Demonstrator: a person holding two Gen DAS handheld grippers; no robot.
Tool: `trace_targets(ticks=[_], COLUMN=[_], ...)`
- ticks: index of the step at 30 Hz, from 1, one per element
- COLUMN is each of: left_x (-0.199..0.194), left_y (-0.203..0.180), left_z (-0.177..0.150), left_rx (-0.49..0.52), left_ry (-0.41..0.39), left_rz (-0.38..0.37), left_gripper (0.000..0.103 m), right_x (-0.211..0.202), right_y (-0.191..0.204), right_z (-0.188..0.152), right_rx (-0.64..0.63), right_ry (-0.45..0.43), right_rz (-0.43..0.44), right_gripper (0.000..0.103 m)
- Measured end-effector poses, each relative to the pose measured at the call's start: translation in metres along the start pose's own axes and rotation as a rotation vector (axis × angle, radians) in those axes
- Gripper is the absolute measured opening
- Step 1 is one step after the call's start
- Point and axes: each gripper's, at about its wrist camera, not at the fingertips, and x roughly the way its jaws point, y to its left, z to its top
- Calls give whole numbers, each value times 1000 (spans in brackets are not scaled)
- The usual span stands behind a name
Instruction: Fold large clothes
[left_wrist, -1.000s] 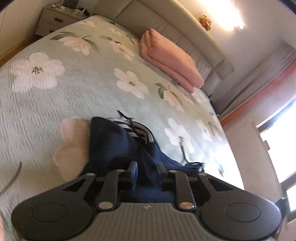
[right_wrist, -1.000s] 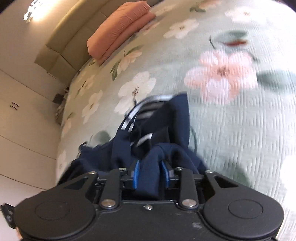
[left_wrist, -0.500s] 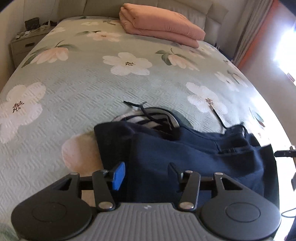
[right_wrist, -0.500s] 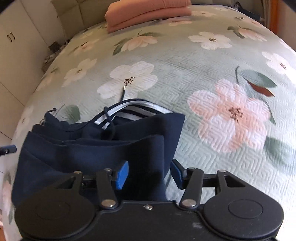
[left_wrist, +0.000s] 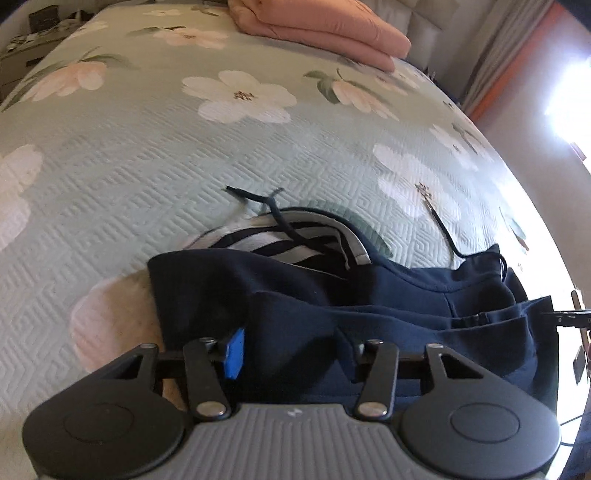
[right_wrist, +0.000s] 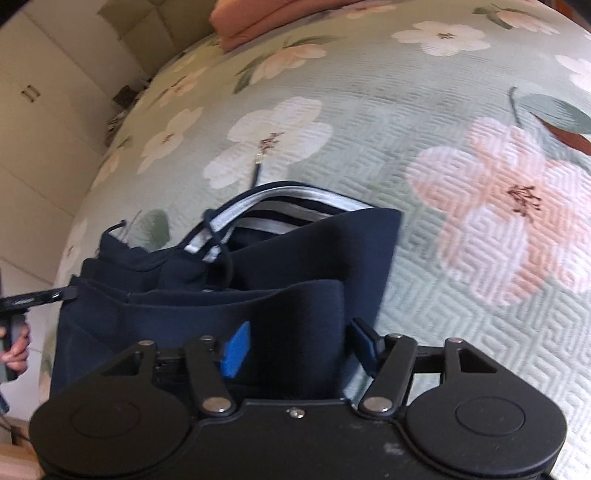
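Both my grippers were clamped on bunched navy cloth a sec ago, held up off the bed; now the navy garment (left_wrist: 369, 306) lies folded flat on the floral bedspread (left_wrist: 147, 155), near its front edge, striped collar/lining (left_wrist: 280, 247) poking out at the far side w/ drawstrings trailing onto the quilt.

Left gripper (left_wrist: 291, 350): jaws let go and stand apart, a fold edge between them, blue pad clear of the cloth. They are closing again just now. Right gripper (right_wrist: 295, 343): same story, jaws released, top fold edge between them, pads not pressing, closing a bit too.

Means, imo: this fold is laid down; garment looks compact, several layers stacked. Next prob a re-grip for one more fold or a smoothing pass; can't say which.

Pink folded blanket (left_wrist: 321, 26) sits at the headboard end, well apart.

Writing/brands: none readable. Small pale mark on my left gripper's grey body, too small to make out.
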Motion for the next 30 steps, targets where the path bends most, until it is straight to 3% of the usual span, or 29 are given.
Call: trace_targets(ticks=[1, 2, 6, 12, 16, 19, 21, 25, 27, 28, 30], left_x=[1, 0, -22, -84, -90, -54, -18, 40, 43, 40, 32], left_y=[-3, -8, -27, -19, -23, -5, 5, 12, 10, 8, 8], left_z=[-1, -3, -12, -2, 24, 38, 39, 24, 22, 23, 25], left_rx=[9, 36, 108, -12, 31, -41, -55, -29, -14, -7, -1], left_ry=[-3, -10, -93, -270, -349, -337, -279, -213, -227, -226, -227], left_rz=[-3, -2, 40, 1, 87, 143, 196, 291, 303, 313, 333], left_gripper=[18, 5, 5, 5, 5, 5, 5, 7, 10, 15, 19], right_x=[1, 1, -11, -67, -69, -20, 26, 92, 97, 96, 90], right_y=[4, 7, 22, 59, 79, 73, 60, 41, 47, 50, 51], right_z=[-1, -3, -16, -8, 34, 63, 70, 60, 56, 57, 62], right_rx=[-17, -37, -102, -192, -256, -262, -242, -185, -222, -243, -243], right_ry=[2, 2, -72, -262, -350, -320, -241, -99, -103, -100, -91], right_rz=[-6, -21, -71, -172, -174, -220, -265, -314, -350, -372, -394], right_gripper=[43, 14, 8, 7, 7, 6, 6, 6, 8, 13, 41])
